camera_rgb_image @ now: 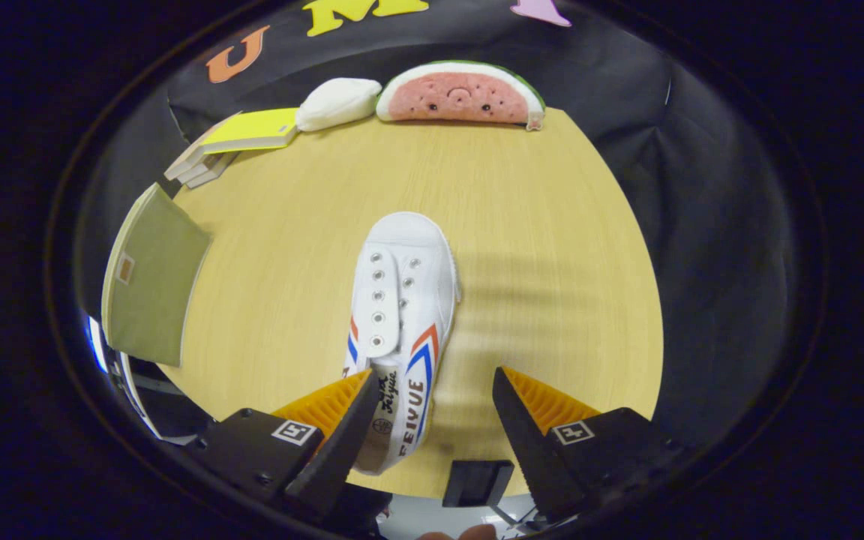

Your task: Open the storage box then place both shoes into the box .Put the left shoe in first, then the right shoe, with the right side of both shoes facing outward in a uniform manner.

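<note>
1. Jaws (432, 409) sit nearest the camera, spread wide and gripping nothing; each finger (334, 442) is wedge-shaped with a ribbed inner pad and carries a small square marker on its base; the heel end of the shoe lies in the gap, close against the left finger, though I cannot tell whether the two touch; the right finger stands apart from the shoe over bare table.

2. Storage box (151, 289) stands at the left rim of the table, well apart from the shoe; what shows is a flat olive-green fabric panel with pale edging and a small label patch; I cannot tell whether it is open, nor what is inside.

3. White canvas shoe (402, 315) lies on the table, toe pointing away from the jaws; it has metal eyelets without laces, red and blue chevron stripes on its sides and black lettering near the heel.

4. Round table (537, 225) has a pale wood-grain top, smooth and matt.

5. At the far rim lie a half-round watermelon plush (462, 94), soft and pink with a green rind; a white padded pouch (338, 103) just beside it; and a yellow-covered notebook (252, 129) atop a few stacked books.
</note>
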